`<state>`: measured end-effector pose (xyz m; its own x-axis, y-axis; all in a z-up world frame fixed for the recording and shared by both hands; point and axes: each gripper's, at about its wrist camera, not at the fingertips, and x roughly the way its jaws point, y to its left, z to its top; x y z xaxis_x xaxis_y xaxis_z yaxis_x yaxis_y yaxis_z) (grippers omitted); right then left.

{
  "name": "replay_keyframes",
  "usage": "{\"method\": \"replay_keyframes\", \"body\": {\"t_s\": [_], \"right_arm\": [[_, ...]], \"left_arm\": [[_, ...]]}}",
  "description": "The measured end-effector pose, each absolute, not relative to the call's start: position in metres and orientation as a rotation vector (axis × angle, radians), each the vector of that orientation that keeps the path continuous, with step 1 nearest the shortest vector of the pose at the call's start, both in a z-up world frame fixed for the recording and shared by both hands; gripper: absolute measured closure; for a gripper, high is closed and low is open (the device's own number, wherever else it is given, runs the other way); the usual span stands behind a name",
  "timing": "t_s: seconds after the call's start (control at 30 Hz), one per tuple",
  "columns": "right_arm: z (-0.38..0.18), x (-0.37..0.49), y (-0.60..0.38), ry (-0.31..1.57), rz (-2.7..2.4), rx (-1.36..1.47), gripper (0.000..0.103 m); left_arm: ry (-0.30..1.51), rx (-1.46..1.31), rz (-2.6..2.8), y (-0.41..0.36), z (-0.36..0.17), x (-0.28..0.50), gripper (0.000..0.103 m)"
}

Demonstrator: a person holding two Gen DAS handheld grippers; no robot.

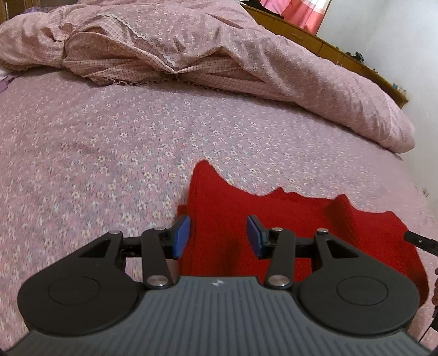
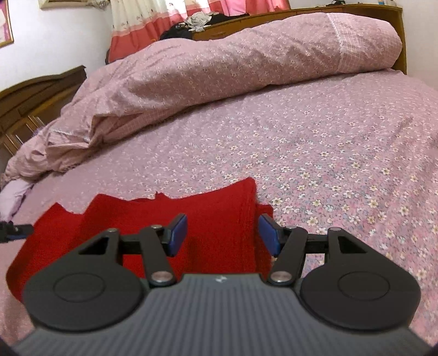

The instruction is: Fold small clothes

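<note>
1. Red knit garment (image 1: 287, 219) lies flat on the bed's floral sheet (image 1: 109, 153). In the left wrist view it fills the 4–6 o'clock part of the frame; in the right wrist view (image 2: 213, 216) it sits at 6–8 o'clock. Its far edge is jagged, w/ one corner poking up toward 12.
2. Left gripper (image 1: 218, 235): blue pads (image 1: 181, 236) spread apart, nothing pinched. The garment's left edge lies under the gap; whether the pads touch the cloth can't be told.
3. Right gripper (image 2: 224, 235): blue pads (image 2: 178, 235) also spread, nothing clamped. The garment's right edge, w/ a folded ridge, runs under the gap just beside the right pad.
4. Each gripper's tip shows in the other's view: right one at 3 o'clock in the left wrist view, left one at 9 o'clock in the right wrist view, both at the garment's outer edges.
5. Bunched pink duvet (image 1: 246, 63) lies across the far side of the bed, 10–2 o'clock, well apart from the garment.
6. Wooden bed frame (image 2: 273, 16) runs behind the duvet; pink curtain (image 2: 175, 13) at 11–12 o'clock in the right wrist view.
</note>
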<state>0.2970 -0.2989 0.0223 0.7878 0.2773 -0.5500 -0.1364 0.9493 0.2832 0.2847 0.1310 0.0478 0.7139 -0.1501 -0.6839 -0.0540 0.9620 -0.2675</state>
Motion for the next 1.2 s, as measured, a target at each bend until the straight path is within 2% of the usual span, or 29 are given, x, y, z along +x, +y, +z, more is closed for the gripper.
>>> {"method": "replay_keyframes", "body": {"t_s": [0.37,0.4,0.43,0.47,0.5,0.53,0.57,0.77,1.03,1.2], "right_arm": [[0.015,0.326,-0.291,0.665,0.261,0.224,0.042],[0.015,0.328,-0.291,0.665,0.266,0.23,0.043],[0.015,0.33,-0.291,0.667,0.268,0.232,0.046],[0.015,0.331,-0.291,0.665,0.271,0.23,0.062],[0.014,0.331,-0.29,0.661,0.272,0.219,0.073],[0.013,0.33,-0.288,0.655,0.259,0.204,0.085],[0.013,0.328,-0.289,0.64,0.252,0.208,0.087],[0.03,0.298,-0.301,0.427,0.176,0.242,0.09],[-0.008,0.323,-0.305,0.578,0.099,0.26,0.089],[-0.003,0.321,-0.307,0.595,0.108,0.275,0.086]], "left_arm": [[0.807,-0.267,-0.062,0.13,0.029,0.328,0.052],[0.816,-0.255,-0.073,0.127,0.027,0.331,0.054],[0.813,-0.232,-0.073,0.123,0.026,0.331,0.056],[0.806,-0.192,-0.071,0.118,0.025,0.33,0.07],[0.797,-0.16,-0.077,0.114,0.025,0.329,0.081],[0.781,-0.156,-0.085,0.113,0.026,0.326,0.083],[0.764,-0.167,-0.087,0.113,0.029,0.324,0.086],[0.666,-0.143,-0.026,0.117,0.046,0.324,0.087],[0.754,-0.169,0.033,0.124,0.007,0.342,0.086],[0.759,-0.297,0.07,0.132,0.017,0.332,0.085]]}}
